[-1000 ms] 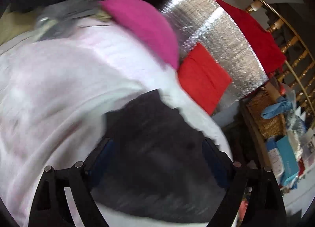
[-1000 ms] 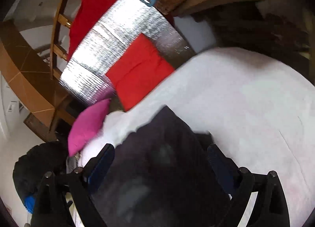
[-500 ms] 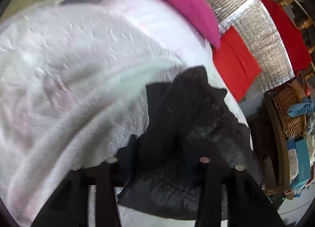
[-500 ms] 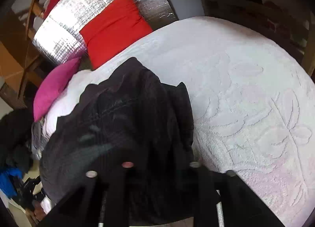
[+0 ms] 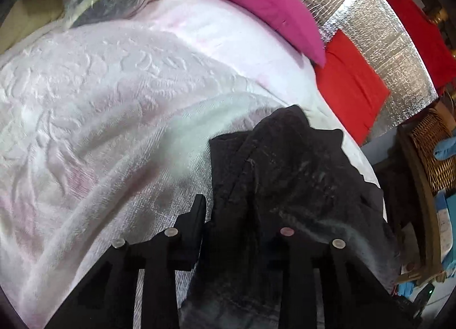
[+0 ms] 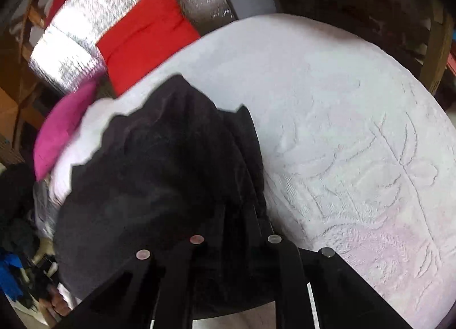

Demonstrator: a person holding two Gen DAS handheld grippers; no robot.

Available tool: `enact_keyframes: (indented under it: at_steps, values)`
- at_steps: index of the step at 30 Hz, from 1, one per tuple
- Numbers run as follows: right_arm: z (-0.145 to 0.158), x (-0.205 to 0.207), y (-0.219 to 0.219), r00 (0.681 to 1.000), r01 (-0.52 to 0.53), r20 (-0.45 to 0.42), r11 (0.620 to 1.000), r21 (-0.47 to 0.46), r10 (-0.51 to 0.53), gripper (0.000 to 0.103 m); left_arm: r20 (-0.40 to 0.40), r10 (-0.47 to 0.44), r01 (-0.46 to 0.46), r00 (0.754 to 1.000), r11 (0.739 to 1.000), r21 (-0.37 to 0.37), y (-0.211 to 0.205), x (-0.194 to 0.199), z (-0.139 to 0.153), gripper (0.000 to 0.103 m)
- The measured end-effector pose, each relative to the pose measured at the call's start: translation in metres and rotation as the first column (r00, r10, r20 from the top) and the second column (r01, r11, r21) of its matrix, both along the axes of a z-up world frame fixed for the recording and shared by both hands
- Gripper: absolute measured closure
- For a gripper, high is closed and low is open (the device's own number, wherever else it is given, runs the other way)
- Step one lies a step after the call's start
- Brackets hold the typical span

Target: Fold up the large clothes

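Materials, as seen
Garment [image 5: 285,175]: matt black cloth. Bedspread [image 6: 356,143]: embossed white textile. Panel [image 5: 384,52]: shiny quilted foil. Basket [image 5: 433,152]: woven wicker.

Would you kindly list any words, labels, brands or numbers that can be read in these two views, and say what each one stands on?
None can be read.
The black garment shows no label or print.
The white bedspread bears only a raised leaf pattern, no letters.
The blue boxes at the edge of the left view may carry print, but it is too small and blurred to read.
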State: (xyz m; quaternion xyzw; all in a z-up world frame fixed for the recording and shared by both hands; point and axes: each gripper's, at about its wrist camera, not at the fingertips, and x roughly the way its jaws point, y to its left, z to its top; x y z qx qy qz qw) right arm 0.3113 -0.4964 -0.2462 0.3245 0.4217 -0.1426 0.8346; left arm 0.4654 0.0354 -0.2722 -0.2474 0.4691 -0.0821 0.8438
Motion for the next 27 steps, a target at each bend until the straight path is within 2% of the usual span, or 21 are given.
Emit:
enact_keyframes:
  at_steps: [2,4,6,7,8,9,11,13,16,18,20,23,25,27]
  values:
    - [0.014,-0.007,-0.006,0.999,0.027,0.038,1.000,0.009,-0.028,0.088,0.026,-0.016,0.016,1.000,1.000,0.012,0.000,-0.007,0.014,0.047]
    - [0.026,-0.014,-0.009,0.994,0.050,0.094,0.999,0.002,-0.050,0.087,0.087,-0.018,0.015,0.996,0.999,0.032,-0.002,-0.018,0.030,0.043]
    - [0.040,-0.018,-0.006,0.983,0.048,0.176,0.999,-0.011,-0.046,0.073,0.155,-0.032,0.020,0.987,0.997,0.080,-0.008,-0.027,0.046,0.039]
    - [0.045,-0.020,-0.003,0.978,0.041,0.206,0.999,-0.010,-0.039,0.049,0.193,-0.046,0.026,0.980,0.994,0.105,-0.012,-0.031,0.054,0.036]
    - [0.048,-0.020,0.001,0.973,0.033,0.231,0.999,-0.002,-0.032,0.017,0.217,-0.058,0.032,0.975,0.992,0.121,-0.017,-0.034,0.059,0.033]
    - [0.052,-0.020,0.005,0.963,0.026,0.268,1.000,0.013,-0.028,0.013,0.238,-0.079,0.046,0.968,0.989,0.139,-0.023,-0.035,0.064,0.032]
    - [0.058,-0.019,0.020,0.943,0.006,0.334,1.000,0.011,-0.010,0.013,0.259,-0.130,0.086,0.957,0.981,0.174,-0.035,-0.038,0.068,0.028]
    - [0.061,-0.003,0.037,0.950,-0.054,0.305,0.998,-0.022,0.058,0.013,0.253,-0.170,0.116,0.952,0.969,0.217,-0.049,-0.037,0.065,0.028]
    - [0.061,0.008,0.056,0.943,-0.101,0.315,0.994,-0.045,0.110,0.014,0.205,-0.200,0.148,0.958,0.959,0.241,-0.061,-0.035,0.056,0.028]
    - [0.057,0.014,0.068,0.941,-0.140,0.302,0.988,-0.064,0.153,0.019,0.173,-0.209,0.160,0.962,0.952,0.259,-0.068,-0.035,0.049,0.027]
    - [0.050,0.023,0.079,0.944,-0.185,0.262,0.980,-0.075,0.198,0.031,0.146,-0.214,0.162,0.966,0.938,0.308,-0.073,-0.031,0.040,0.027]
    - [0.033,0.036,0.087,0.957,-0.227,0.162,0.968,-0.104,0.241,0.037,0.091,-0.219,0.169,0.972,0.908,0.383,-0.081,-0.023,0.021,0.027]
    - [0.010,0.048,0.087,0.968,-0.232,0.069,0.967,-0.105,0.239,0.043,0.090,-0.219,0.168,0.972,0.905,0.392,-0.081,-0.020,0.013,0.025]
    - [-0.003,0.052,0.084,0.970,-0.237,0.036,0.966,-0.099,0.242,0.046,0.092,-0.222,0.165,0.971,0.895,0.415,-0.083,-0.018,0.011,0.023]
